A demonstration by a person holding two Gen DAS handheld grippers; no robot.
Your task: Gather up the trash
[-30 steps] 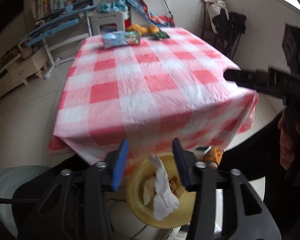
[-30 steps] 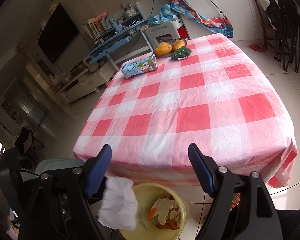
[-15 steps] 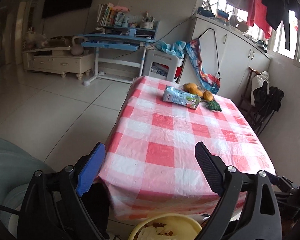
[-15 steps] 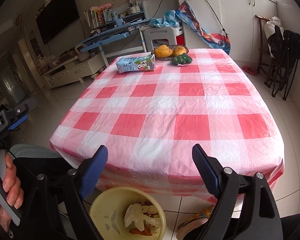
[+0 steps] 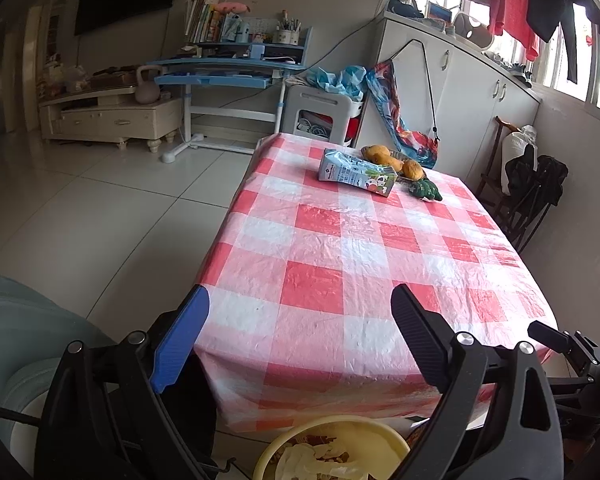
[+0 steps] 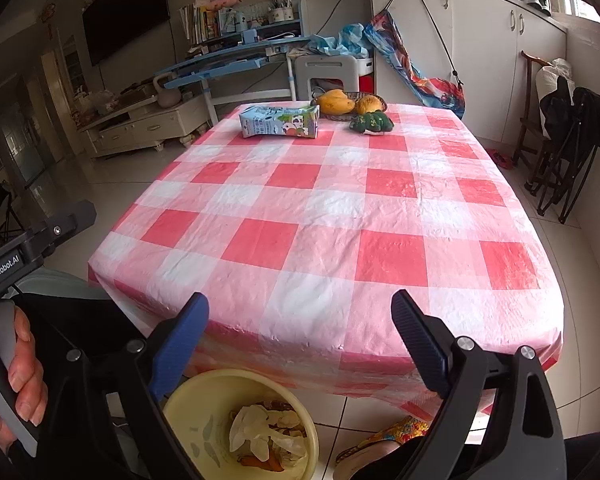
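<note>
A yellow trash bin (image 6: 204,408) stands on the floor at the table's near edge, holding crumpled white tissue (image 6: 256,428) and food scraps. It also shows in the left wrist view (image 5: 380,434), with tissue (image 5: 316,462) inside. My left gripper (image 5: 300,316) is open and empty, above the bin and facing the table. My right gripper (image 6: 300,320) is open and empty, also above the bin. The left gripper's body (image 6: 36,240) shows at the left of the right wrist view.
A table with a red-and-white checked cloth (image 6: 340,208) fills the middle. At its far end lie a milk carton (image 6: 280,121), a basket of mangoes (image 6: 340,103) and a green toy (image 6: 372,122). A dark chair (image 6: 568,128) stands at the right, a pale stool (image 5: 16,340) at the left.
The tissue dropped from my left gripper into the bin. Both grippers opened wide, rose and tilted up toward the table.
</note>
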